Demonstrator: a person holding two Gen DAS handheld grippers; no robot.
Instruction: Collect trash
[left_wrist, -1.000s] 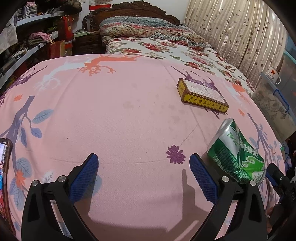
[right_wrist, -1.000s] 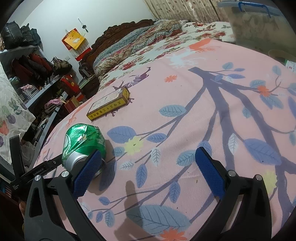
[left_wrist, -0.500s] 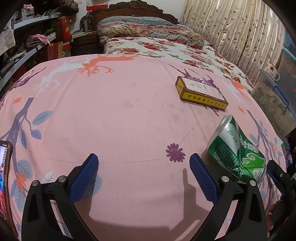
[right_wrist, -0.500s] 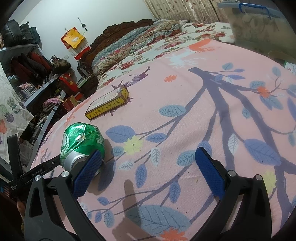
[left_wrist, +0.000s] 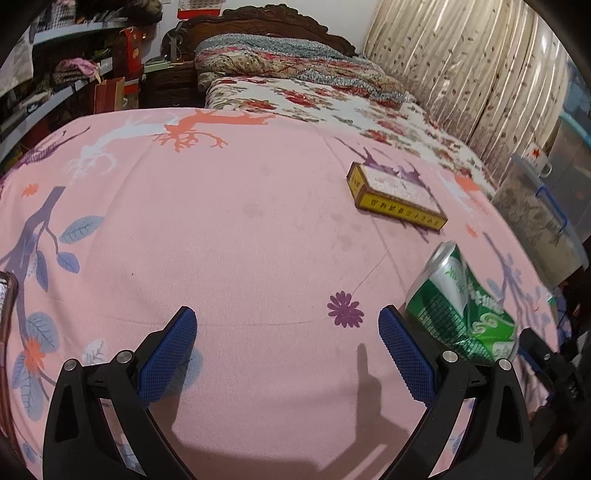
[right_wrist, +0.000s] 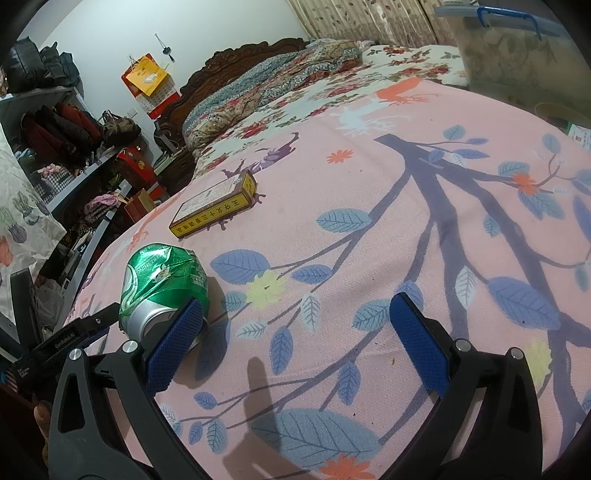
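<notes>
1. We see the crushed green can (left_wrist: 461, 310) lying on its side on the pink blanket (left_wrist: 229, 229), not yet picked up.
2. The yellow box (left_wrist: 397, 197) lies flat farther up the same blanket, apart from the can and also uncollected.
3. Our left gripper (left_wrist: 287, 349) is spread wide and holds nothing; the can sits just outside its right finger.
4. Our right gripper (right_wrist: 295, 339) is also spread and empty, with the can (right_wrist: 164, 284) beside its left finger.
5. We see no bin or bag, so we judge the collecting is barely begun: both items remain.
</notes>
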